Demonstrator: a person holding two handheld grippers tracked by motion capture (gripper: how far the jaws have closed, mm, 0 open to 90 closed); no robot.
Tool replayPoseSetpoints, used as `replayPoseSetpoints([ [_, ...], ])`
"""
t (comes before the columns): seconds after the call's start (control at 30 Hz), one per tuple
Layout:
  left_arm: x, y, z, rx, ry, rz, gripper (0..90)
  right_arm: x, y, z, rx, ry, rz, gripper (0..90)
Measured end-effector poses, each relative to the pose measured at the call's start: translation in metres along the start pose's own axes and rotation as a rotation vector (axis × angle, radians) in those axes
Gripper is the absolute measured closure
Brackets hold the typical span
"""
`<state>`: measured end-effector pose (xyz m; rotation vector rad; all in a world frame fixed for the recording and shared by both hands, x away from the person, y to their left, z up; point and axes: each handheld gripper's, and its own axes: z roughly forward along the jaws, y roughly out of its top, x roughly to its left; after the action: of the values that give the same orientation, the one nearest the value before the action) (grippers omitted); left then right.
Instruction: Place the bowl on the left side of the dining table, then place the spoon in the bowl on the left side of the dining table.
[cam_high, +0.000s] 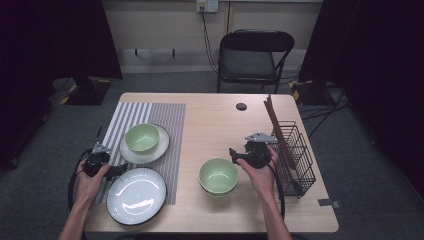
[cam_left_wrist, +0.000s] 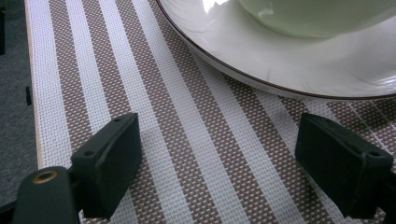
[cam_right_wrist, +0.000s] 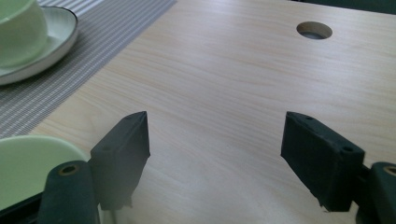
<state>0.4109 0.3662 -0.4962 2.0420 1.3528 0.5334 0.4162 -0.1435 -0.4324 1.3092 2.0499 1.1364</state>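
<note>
Both grippers are hanging spread and empty. Stacked green bowls (cam_high: 218, 176) are sitting just left of the right gripper (cam_high: 239, 155); probably glazed ceramic, slippery and breakable, so I'd be pinching the rim.

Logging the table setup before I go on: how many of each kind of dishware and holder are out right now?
Green bowls: 2, one on the far plate, one on bare table
Plates: 2, far one under a bowl, near one empty
Striped placemat: 1
Wire rack: 1
Total: 6
</note>
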Motion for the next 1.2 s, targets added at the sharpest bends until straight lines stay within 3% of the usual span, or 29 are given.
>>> replayPoseSetpoints([
  [0.07, 0.003, -0.003, 0.002, -0.026, 0.002, 0.016, 10.4, 0.001, 0.004, -0.005, -0.009, 0.016, 0.003, 23.4],
  [0.1, 0.004, -0.007, 0.003, -0.053, 0.004, 0.002, 7.5, 0.002, 0.006, -0.007, -0.017, 0.018, 0.003, 23.7],
  [0.3, 0.003, -0.007, 0.002, -0.055, 0.009, -0.006, 7.0, 0.007, 0.016, -0.023, -0.047, 0.032, -0.012, 24.9],
  [0.67, 0.003, -0.007, 0.002, -0.055, 0.009, -0.005, 6.9, 0.003, 0.035, -0.053, -0.113, 0.056, 0.002, 32.4],
  [1.2, 0.003, -0.007, 0.002, -0.055, 0.008, -0.006, 6.9, -0.010, 0.057, -0.083, -0.105, 0.085, -0.026, 41.7],
])
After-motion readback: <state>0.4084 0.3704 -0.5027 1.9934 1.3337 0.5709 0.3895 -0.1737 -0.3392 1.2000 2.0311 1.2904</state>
